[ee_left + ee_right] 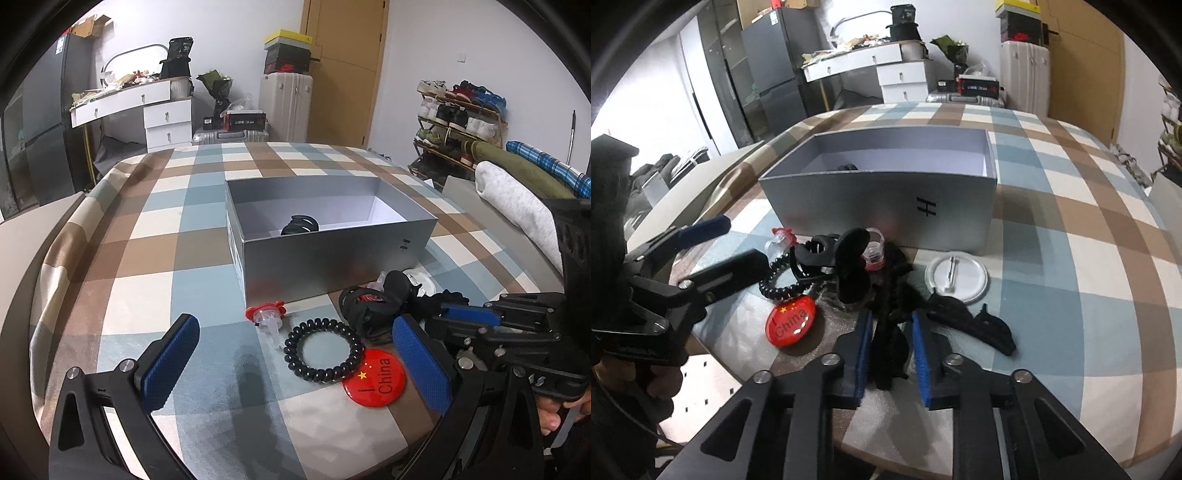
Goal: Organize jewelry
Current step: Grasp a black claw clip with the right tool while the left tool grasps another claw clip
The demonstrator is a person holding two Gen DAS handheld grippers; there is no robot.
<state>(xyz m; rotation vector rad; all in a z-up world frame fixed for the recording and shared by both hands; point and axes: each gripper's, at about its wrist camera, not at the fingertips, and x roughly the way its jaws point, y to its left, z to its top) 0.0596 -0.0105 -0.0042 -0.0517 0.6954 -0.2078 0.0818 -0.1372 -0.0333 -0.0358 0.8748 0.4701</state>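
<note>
Jewelry and hair pieces are being kept in a heap on the checked cloth (155,236), just in front of the grey box (882,206). A black fuzzy hair tie (892,325) is being clenched between the blue pads of the right gripper (889,354). The left gripper (295,354) is being held released, its fingers spread around the black coil bracelet (324,350) and red China badge (375,376). One black clip (300,226) is being kept inside the box.
</note>
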